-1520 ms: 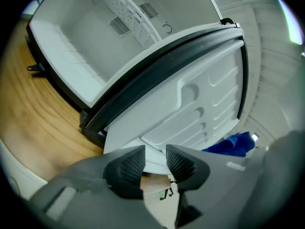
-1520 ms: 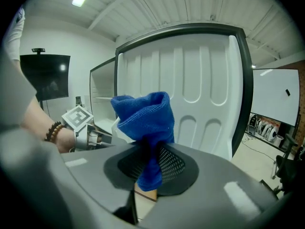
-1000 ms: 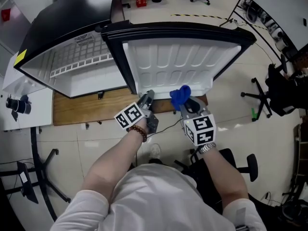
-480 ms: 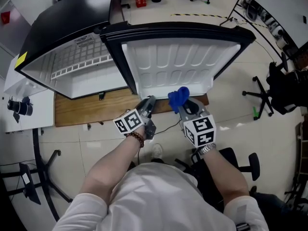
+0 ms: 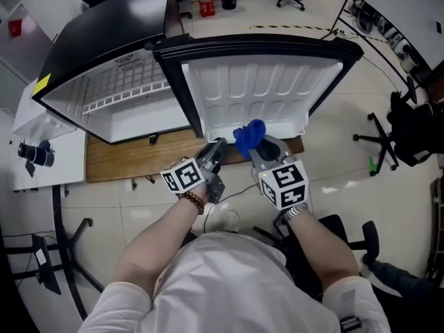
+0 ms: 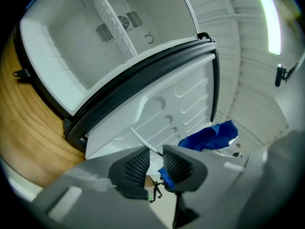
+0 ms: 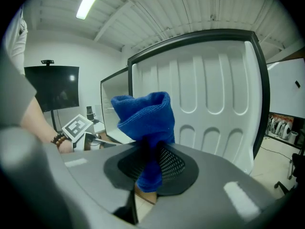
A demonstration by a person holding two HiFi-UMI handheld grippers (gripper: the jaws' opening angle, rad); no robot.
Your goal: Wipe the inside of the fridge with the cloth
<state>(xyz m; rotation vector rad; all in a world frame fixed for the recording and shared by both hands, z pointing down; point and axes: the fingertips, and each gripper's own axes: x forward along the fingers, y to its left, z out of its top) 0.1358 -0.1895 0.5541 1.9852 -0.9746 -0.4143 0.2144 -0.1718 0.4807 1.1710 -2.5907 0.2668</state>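
- Well, in the head view I hold the blue cloth point(image 5: 248, 134) in the right gripper point(image 5: 252, 147), just in front of the lower edge of the open door point(image 5: 258, 89).
- The inside of the fridge point(image 5: 135, 122) lies to the left of this gripper and a little further away, past the hinge side of the door. Its opening is long from left to right, and a wire shelf point(image 5: 123, 93) lies along the same direction.
- The left gripper point(image 5: 216, 148) is just beside the right one and nearer to the opening, above the wooden board point(image 5: 125, 159), but it carries no cloth.
- In the left gripper view, the left gripper point(image 6: 155, 165) has its jaws a little apart. I see only floor through the narrow gap, so it grasps nothing. The cloth point(image 6: 209, 136) is to its right, and the white inside of the fridge point(image 6: 71, 46) is up and to the left.
- In the right gripper view, the right gripper point(image 7: 150, 163) is clenched on the cloth point(image 7: 145, 117), which stands up from the jaws as a folded bundle. Straight ahead is the door lining point(image 7: 214, 104), so I judge the cloth must travel left to reach the inside.
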